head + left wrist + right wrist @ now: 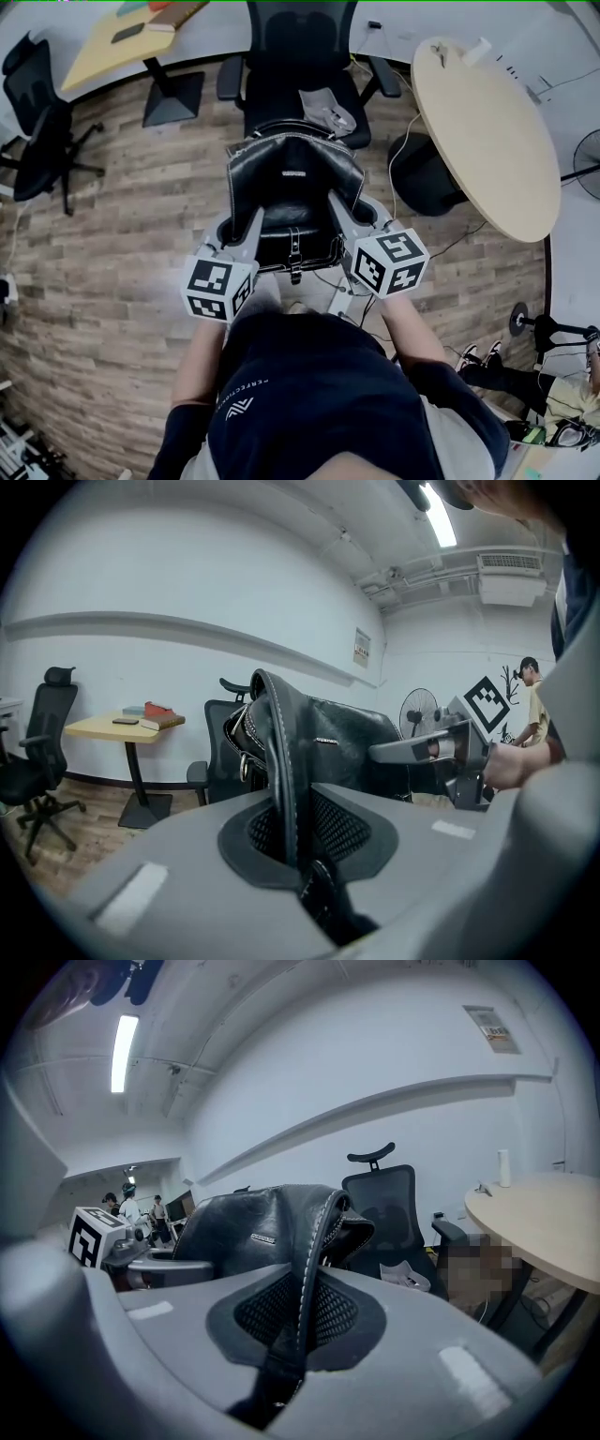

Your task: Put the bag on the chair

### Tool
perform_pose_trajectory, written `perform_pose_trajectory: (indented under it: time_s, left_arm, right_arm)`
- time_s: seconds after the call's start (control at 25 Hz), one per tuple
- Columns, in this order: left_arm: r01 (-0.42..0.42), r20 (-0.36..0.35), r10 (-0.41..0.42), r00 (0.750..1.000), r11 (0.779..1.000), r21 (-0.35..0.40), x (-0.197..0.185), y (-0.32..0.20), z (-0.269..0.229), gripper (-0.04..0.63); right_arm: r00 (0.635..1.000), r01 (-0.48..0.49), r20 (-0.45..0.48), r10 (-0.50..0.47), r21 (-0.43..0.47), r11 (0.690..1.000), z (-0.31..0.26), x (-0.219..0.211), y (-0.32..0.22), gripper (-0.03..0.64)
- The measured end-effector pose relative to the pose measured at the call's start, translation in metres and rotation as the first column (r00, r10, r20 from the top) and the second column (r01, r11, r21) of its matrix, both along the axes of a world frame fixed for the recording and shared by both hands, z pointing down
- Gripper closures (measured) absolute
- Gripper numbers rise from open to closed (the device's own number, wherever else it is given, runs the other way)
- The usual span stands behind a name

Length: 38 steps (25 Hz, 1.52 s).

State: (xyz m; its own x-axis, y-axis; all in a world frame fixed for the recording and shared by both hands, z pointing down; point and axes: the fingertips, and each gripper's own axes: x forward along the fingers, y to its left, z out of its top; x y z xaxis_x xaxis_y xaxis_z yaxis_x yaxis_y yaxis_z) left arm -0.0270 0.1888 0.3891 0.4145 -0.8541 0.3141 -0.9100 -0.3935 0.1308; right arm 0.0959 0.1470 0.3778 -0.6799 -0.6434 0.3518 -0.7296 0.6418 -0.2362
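A black leather bag [291, 187] hangs in the air between both grippers, just in front of a black office chair [300, 56]. My left gripper [248, 230] is shut on the bag's left edge. In the left gripper view the stitched leather edge [279, 780] runs down between the jaws of the left gripper [291, 832]. On the bag's right edge my right gripper [339, 211] is shut as well. The right gripper view has the stitched edge [307, 1279] pinched in the right gripper [300, 1321]. A crumpled grey item [328, 110] lies on the chair seat.
A round beige table [487, 131] stands to the right of the chair, a dark bin [424, 173] beneath it. A yellow table [117, 37] and a second black chair [42, 122] are at the left. Cables [403, 141] trail over the wooden floor. People stand far off [127, 1206].
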Motion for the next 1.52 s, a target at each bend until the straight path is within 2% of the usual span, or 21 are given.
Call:
perform_pose_trajectory:
  time_s: [0.36, 0.88, 1.12, 1.52]
  left_arm:
    - [-0.065, -0.008, 0.065, 0.998, 0.997, -0.035, -0.046, -0.075, 0.006, 0.541]
    - [-0.16, -0.035, 0.16, 0.987, 0.987, -0.003, -0.083, -0.144, -0.003, 0.546]
    - [-0.131, -0.054, 0.132, 0.99, 0.991, 0.019, -0.09, -0.171, -0.008, 0.546]
    - [-0.03, -0.06, 0.031, 0.998, 0.999, 0.021, -0.091, -0.237, -0.011, 0.546]
  right_arm:
    - [0.997, -0.076, 0.0, 0.076, -0.044, 0.996, 0.008, -0.043, -0.068, 0.589]
    - [0.989, -0.142, 0.037, 0.144, -0.047, 0.989, -0.001, -0.077, -0.131, 0.589]
    - [0.991, -0.131, 0.009, 0.131, -0.018, 0.991, -0.009, -0.085, -0.163, 0.589]
    - [0.998, -0.058, 0.0, 0.058, -0.001, 0.998, -0.011, -0.091, -0.244, 0.589]
